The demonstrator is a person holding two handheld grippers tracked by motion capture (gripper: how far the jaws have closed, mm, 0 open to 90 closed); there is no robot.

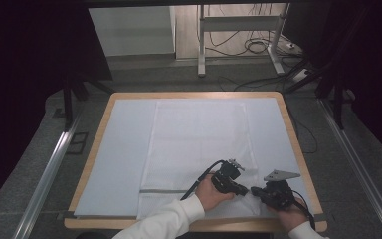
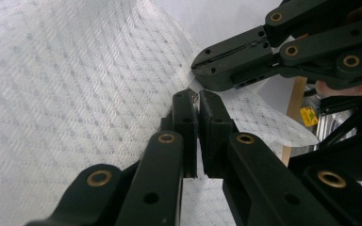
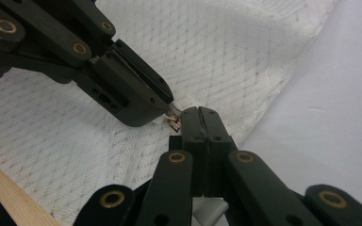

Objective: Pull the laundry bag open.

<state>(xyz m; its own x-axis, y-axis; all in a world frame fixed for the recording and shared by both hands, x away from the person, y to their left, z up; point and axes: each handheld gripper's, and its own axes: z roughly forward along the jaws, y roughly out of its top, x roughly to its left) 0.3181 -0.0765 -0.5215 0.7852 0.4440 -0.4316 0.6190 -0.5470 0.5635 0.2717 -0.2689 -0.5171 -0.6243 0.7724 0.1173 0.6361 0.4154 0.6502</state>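
A white mesh bag [image 1: 199,139] lies flat on the table, with a grey strip [image 1: 164,190] along its near edge. Both grippers meet tip to tip at the bag's near right corner. My left gripper [image 1: 244,191] [image 2: 198,100] is shut on a small metal zipper pull [image 3: 172,121]. Facing it from the right, my right gripper [image 1: 254,190] [image 3: 199,113] is shut on the mesh edge just beside the pull [image 2: 195,94]. The mesh [image 2: 75,94] is lifted and wrinkled around the two tips. A hand holds each gripper.
A white sheet [image 1: 124,149] covers the wooden table [image 1: 194,94]; its front edge [image 3: 9,193] is close to the grippers. Beyond the table stand a metal frame [image 1: 201,45] and loose cables [image 1: 258,47] on the floor. Rails [image 1: 45,179] flank both sides.
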